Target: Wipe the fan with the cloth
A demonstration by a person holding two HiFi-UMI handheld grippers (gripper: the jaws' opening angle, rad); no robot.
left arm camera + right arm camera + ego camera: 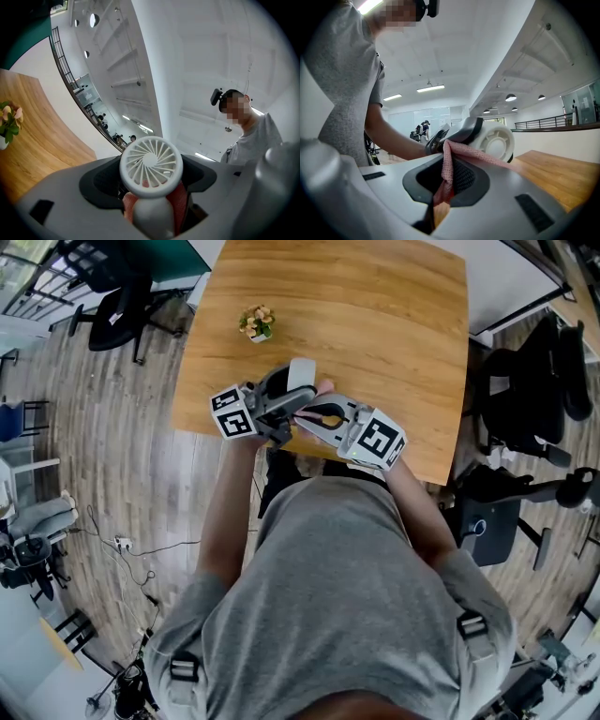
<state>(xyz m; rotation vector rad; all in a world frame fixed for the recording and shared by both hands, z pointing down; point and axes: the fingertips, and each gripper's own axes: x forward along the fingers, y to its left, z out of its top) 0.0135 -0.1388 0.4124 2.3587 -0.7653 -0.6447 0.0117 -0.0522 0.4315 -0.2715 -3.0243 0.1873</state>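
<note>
My left gripper [289,397] is shut on the handle of a small white hand-held fan [302,377], holding it just above the table's front edge. In the left gripper view the fan's round grille [151,165] faces the camera, standing above the jaws [152,208]. My right gripper [315,418] is shut on a pink cloth [451,159]. The cloth runs from its jaws [442,190] up onto the rim at the back of the fan's head [497,143]. The two grippers meet tip to tip in front of the person's chest.
A wooden table [375,315] carries a small potted flower [257,322] near its middle left. Black office chairs stand at the far left [117,306] and at the right [534,390]. Cables lie on the floor at the left [122,542].
</note>
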